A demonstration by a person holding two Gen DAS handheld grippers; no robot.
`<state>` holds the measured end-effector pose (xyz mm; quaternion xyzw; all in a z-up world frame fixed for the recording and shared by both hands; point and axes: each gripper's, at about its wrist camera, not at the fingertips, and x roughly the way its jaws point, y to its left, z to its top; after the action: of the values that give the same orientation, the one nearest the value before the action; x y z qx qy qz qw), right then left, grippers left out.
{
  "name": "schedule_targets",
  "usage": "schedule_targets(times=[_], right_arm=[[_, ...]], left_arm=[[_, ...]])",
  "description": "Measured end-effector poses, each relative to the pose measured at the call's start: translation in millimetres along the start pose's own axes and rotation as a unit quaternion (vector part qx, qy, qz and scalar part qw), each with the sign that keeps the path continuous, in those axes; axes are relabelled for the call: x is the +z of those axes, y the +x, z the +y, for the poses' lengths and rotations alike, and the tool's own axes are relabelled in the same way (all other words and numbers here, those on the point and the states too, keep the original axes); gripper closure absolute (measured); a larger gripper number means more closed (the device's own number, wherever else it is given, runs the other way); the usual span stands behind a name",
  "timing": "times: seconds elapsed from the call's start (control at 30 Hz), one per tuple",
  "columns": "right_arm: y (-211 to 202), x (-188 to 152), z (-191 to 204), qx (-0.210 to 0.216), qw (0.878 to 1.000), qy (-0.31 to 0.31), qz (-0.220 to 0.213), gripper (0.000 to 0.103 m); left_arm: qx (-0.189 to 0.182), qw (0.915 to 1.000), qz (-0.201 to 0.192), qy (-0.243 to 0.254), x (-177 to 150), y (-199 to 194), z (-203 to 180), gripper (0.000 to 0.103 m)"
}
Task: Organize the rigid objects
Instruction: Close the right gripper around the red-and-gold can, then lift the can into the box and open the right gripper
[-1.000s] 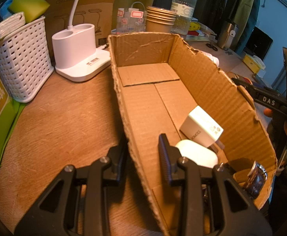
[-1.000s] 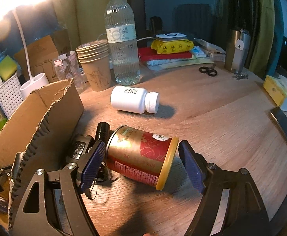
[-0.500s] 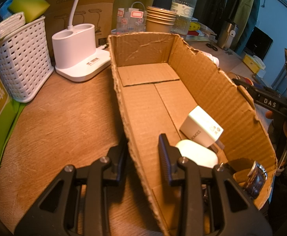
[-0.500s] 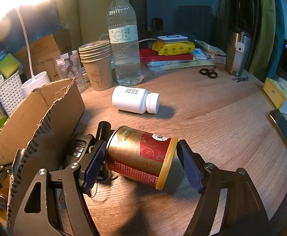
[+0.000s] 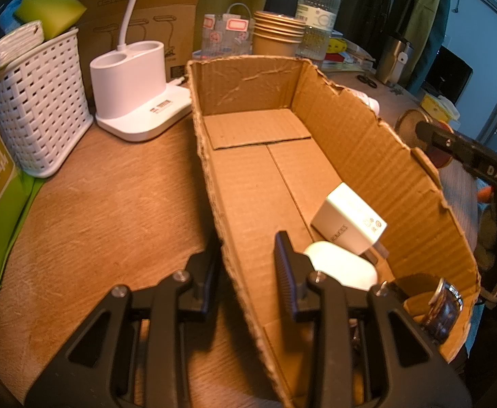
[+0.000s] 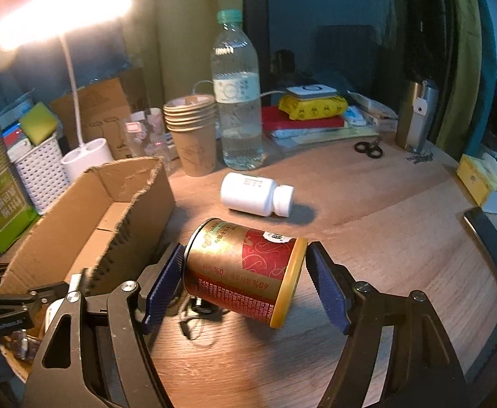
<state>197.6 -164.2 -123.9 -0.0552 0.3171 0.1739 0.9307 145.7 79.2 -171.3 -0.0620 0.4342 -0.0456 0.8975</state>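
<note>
My left gripper (image 5: pixel 246 265) is shut on the left wall of the open cardboard box (image 5: pixel 360 142), one finger outside and one inside. In the box lie a white charger (image 5: pixel 350 222), a white oval case (image 5: pixel 340 263) and a wristwatch (image 5: pixel 442 306). My right gripper (image 6: pixel 245 282) is shut on a gold and red tin (image 6: pixel 241 268), held on its side just above the table, beside the box (image 6: pixel 129 204). The tin's end (image 5: pixel 415 125) shows past the box's right wall. A white pill bottle (image 6: pixel 255 195) lies on the table beyond it.
A black key fob and cord (image 6: pixel 197 309) lie under the tin. Paper cups (image 6: pixel 194 136) and a water bottle (image 6: pixel 238 102) stand behind the box. A white basket (image 5: pixel 40 108) and lamp base (image 5: pixel 136 98) stand to the box's left. Scissors (image 6: pixel 369 149) lie far right.
The right gripper has risen with the tin, which has left the table and now hangs above the key fob. The left gripper and the box have not moved.
</note>
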Motion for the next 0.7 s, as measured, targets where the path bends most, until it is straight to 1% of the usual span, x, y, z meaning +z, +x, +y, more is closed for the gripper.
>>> schedule_targets(times=[0.43,0.7], right_arm=[[-21,9,28,0.034,0.999,-0.026,-0.026,0.027],[-27,9,45,0.052,0.997,-0.044,-0.032,0.027]], left_arm=[[0.000,1.0000,0.000,0.000,0,-1,0,0.070],[0.000,1.0000,0.000,0.000,0,0,0,0.070]])
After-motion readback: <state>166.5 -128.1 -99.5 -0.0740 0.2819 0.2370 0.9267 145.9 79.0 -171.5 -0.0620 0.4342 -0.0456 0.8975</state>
